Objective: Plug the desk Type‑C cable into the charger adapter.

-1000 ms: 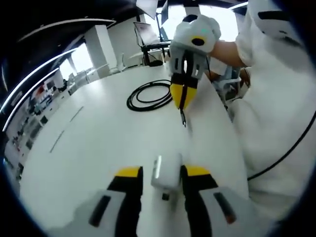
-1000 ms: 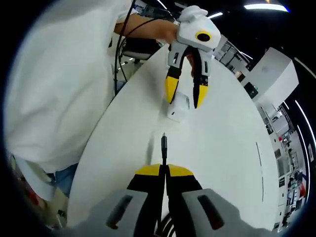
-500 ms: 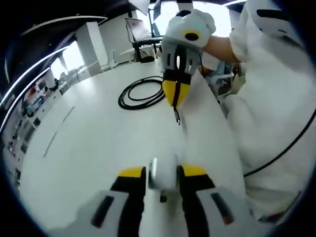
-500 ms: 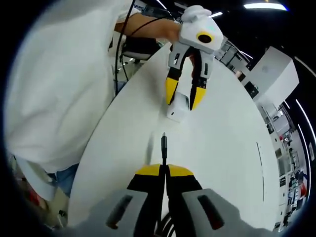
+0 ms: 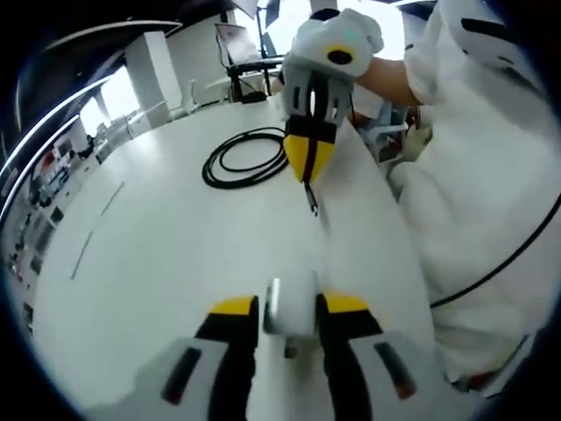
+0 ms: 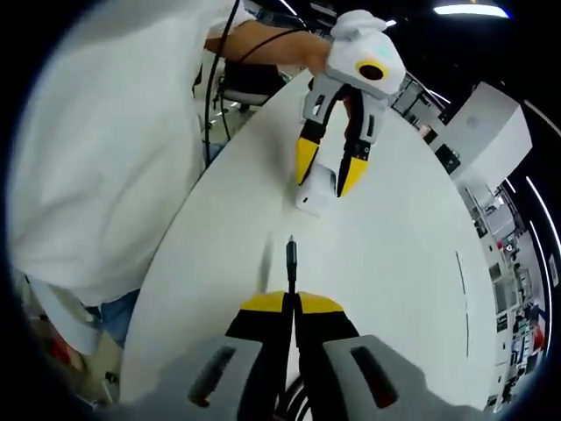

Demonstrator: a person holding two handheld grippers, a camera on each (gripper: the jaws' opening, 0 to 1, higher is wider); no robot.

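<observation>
R claw pinching Type-C plug, L claw clamping white adapter ahead, white table

White table; person's white shirt; white pillar; bright windows behind.

**An open-plan office or lab floor**

The work surface is a long white table with a rounded end, of the meeting-room kind. Past its far end in the left gripper view stand a monitor on a dark stand and bright windows along the wall. A white square column rises beside them. In the right gripper view, strip lights run across a dark ceiling, and crowded desks or shelves line the far edge of the room.
</observation>
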